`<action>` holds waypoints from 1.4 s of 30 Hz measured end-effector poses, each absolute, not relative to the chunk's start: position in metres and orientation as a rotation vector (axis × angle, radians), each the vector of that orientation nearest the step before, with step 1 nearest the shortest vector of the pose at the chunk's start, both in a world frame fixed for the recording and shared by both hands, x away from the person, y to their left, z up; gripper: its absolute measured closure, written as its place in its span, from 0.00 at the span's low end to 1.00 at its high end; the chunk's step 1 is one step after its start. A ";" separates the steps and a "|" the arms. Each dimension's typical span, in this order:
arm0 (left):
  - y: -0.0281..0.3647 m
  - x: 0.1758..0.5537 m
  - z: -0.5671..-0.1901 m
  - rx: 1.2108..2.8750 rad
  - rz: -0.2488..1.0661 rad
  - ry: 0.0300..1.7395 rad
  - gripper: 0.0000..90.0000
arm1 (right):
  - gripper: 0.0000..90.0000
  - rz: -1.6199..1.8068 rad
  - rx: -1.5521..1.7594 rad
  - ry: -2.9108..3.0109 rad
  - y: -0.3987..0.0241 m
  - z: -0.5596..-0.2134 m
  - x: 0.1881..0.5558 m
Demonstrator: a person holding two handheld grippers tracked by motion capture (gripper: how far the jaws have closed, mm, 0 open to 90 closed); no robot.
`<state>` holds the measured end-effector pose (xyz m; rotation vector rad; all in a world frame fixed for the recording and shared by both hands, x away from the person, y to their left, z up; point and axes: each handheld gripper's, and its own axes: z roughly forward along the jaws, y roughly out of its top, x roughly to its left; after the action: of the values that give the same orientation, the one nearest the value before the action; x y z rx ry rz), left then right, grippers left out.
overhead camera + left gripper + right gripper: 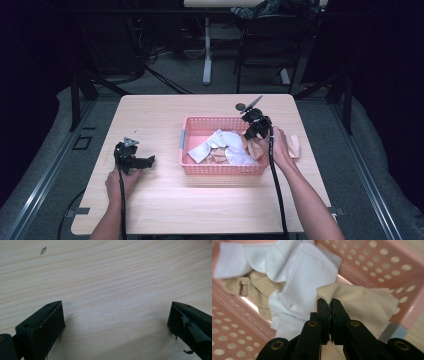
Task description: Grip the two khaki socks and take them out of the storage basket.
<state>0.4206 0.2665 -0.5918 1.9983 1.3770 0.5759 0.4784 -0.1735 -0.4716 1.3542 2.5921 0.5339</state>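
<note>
A beige sock (359, 303) is pinched between the closed jaws of the right gripper (329, 302) at the pink basket's (225, 169) right end; the fold caught in the pads is seen close up in the right gripper view. The left gripper (137, 161) is held wide open over the bare table (112, 277), nothing between its jaws.

A light wooden desk (165, 210) stands on grey carpet (40, 165), its grain running plain across the top. One beige sock (295, 146) lies by itself on the desk near the right edge, just outside the basket. Behind the desk a second table's white leg (207, 50) rises, with dark cables (150, 55) lying loose on the floor beside it.
</note>
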 end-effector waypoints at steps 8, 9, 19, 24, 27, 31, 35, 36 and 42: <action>0.266 0.421 -0.592 1.999 0.576 1.377 0.01 | 0.97 0.668 1.322 2.547 -0.180 -0.432 0.468; 0.266 0.421 -0.592 1.999 0.576 1.377 0.01 | 0.97 0.668 1.322 2.547 -0.180 -0.432 0.468; 0.266 0.421 -0.592 1.999 0.576 1.377 0.01 | 0.97 0.756 1.280 2.508 -0.185 -0.400 0.459; 0.266 0.421 -0.592 1.999 0.576 1.377 0.01 | 0.97 0.789 1.271 2.482 -0.193 -0.381 0.454; 0.266 0.420 -0.592 1.999 0.575 1.378 0.01 | 0.97 0.824 1.278 2.457 -0.198 -0.373 0.452; 0.266 0.421 -0.592 2.000 0.576 1.377 0.01 | 0.97 0.838 1.277 2.434 -0.209 -0.363 0.450; 0.266 0.421 -0.592 1.999 0.576 1.377 0.01 | 0.97 0.860 1.293 2.405 -0.221 -0.357 0.448; 0.266 0.421 -0.592 1.999 0.576 1.377 0.01 | 0.97 0.865 1.297 2.399 -0.225 -0.356 0.447; 0.266 0.421 -0.592 1.999 0.576 1.377 0.01 | 0.97 0.881 1.323 2.363 -0.244 -0.353 0.444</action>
<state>0.4206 0.2664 -0.5917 1.9989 1.3773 0.5763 0.4436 -0.2441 -0.3526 1.3227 2.3626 0.8808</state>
